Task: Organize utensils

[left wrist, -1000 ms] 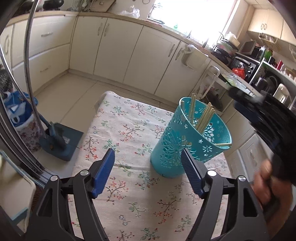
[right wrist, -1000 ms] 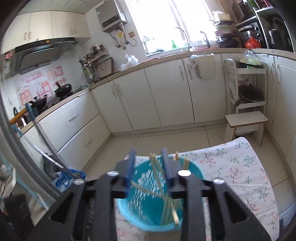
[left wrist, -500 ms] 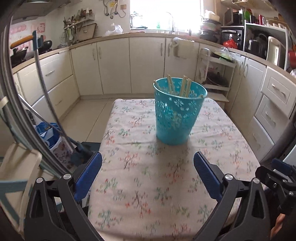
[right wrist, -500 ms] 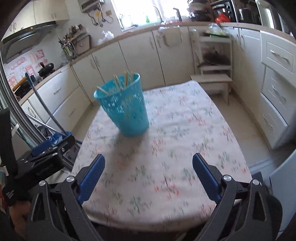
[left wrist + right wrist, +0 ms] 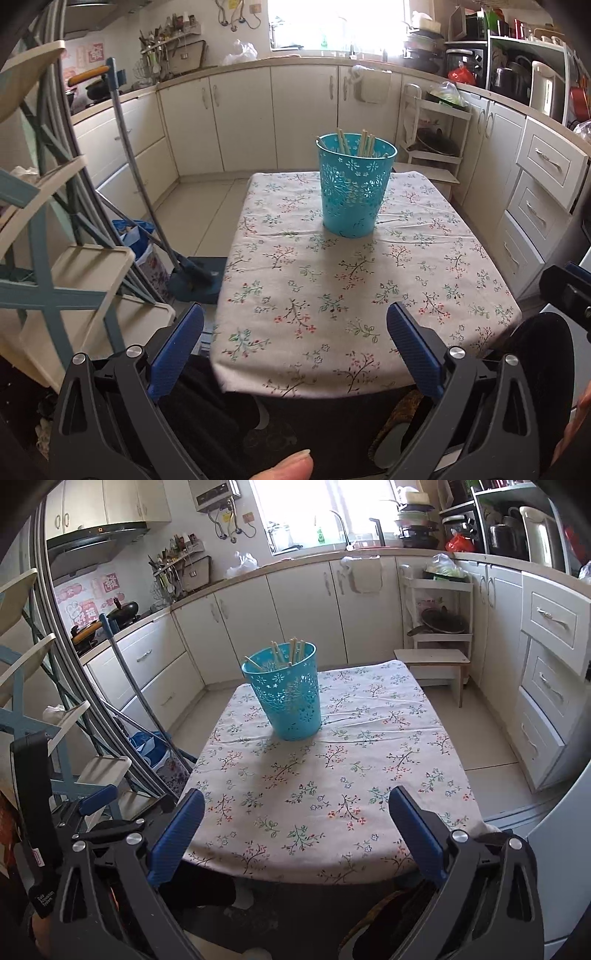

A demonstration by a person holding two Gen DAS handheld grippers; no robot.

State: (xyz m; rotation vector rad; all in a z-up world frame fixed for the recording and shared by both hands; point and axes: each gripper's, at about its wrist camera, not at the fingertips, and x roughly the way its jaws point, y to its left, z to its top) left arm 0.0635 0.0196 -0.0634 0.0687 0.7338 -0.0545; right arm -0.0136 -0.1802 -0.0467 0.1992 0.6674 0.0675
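Teal basket (image 5: 355, 186) stands upright toward the far middle of the surface (image 5: 424, 273), on the floral cloth. Chopsticks (image 5: 364, 142) sit inside it, tips leaning above the rim at mixed angles. No loose utensils visible anywhere on the cloth.

Left claw (image 5: 295, 354): jaws wide apart, having just been opening, nothing between them; it hangs off the near edge of the surface, well apart from the basket. Right claw (image 5: 297, 834): likewise spread, also just been opening, empty, near the same edge.

Judgement: collecting looks done; the step in hand is backing away. To do it well, keep both claws wide, high of the cloth hem so it is not snagged, and clear of each other. Basket should stay untouched; it looks light and tippable.
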